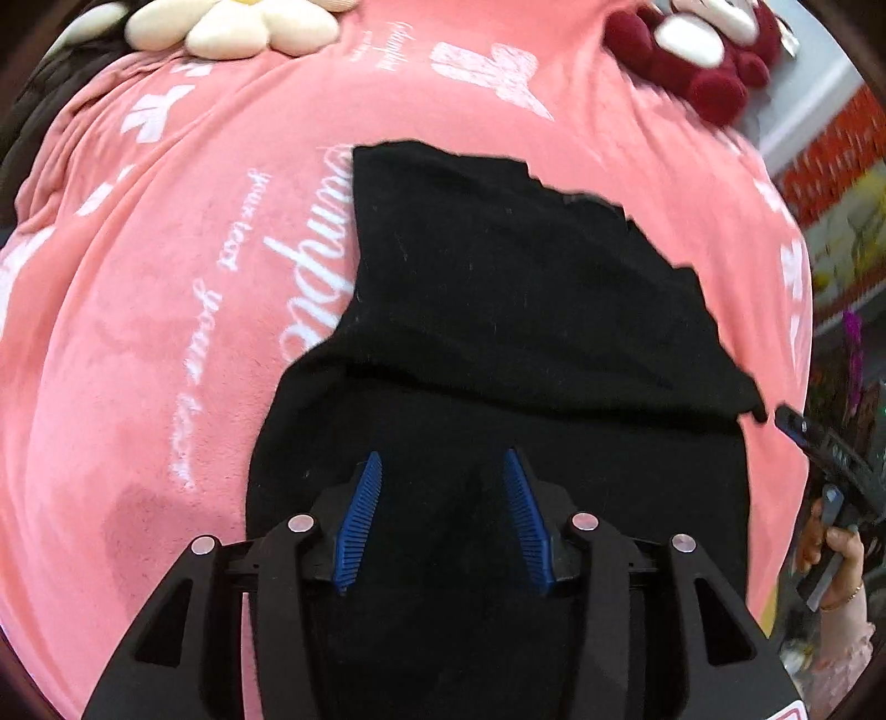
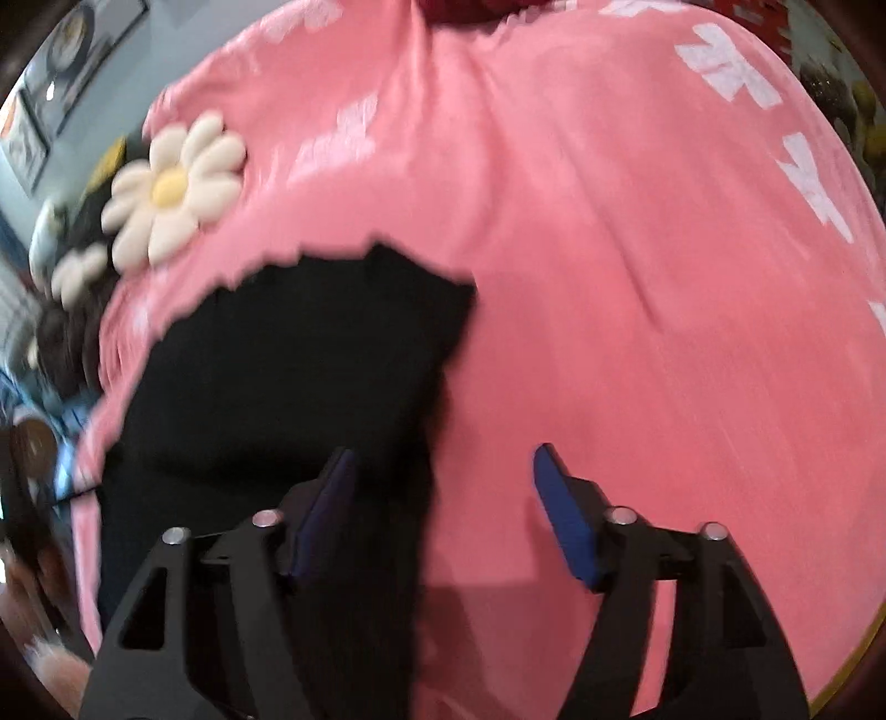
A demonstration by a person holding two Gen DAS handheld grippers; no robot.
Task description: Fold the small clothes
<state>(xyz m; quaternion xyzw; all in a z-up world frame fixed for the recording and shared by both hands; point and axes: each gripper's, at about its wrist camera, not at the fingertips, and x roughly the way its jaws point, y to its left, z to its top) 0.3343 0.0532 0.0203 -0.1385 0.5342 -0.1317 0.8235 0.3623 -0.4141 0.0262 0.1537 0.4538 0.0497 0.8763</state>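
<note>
A small black garment (image 1: 498,310) lies folded over itself on a pink blanket (image 1: 138,360) with white lettering. My left gripper (image 1: 443,471) hovers over the garment's near layer, its blue pads apart and nothing pinched between them. In the right wrist view the same black garment (image 2: 288,376) lies at the left on the pink blanket (image 2: 664,332). My right gripper (image 2: 443,465) stands open over the garment's right edge, the left pad above black cloth and the right pad above the blanket. The right gripper (image 1: 797,429) also shows at the left wrist view's right edge, held by a hand (image 1: 836,554).
A cream daisy-shaped cushion (image 2: 171,188) lies on the blanket's far left, also seen as the daisy cushion (image 1: 238,25) at the top. A dark red and white plush toy (image 1: 709,50) sits at the far right. Pictures (image 2: 33,122) hang on a grey wall.
</note>
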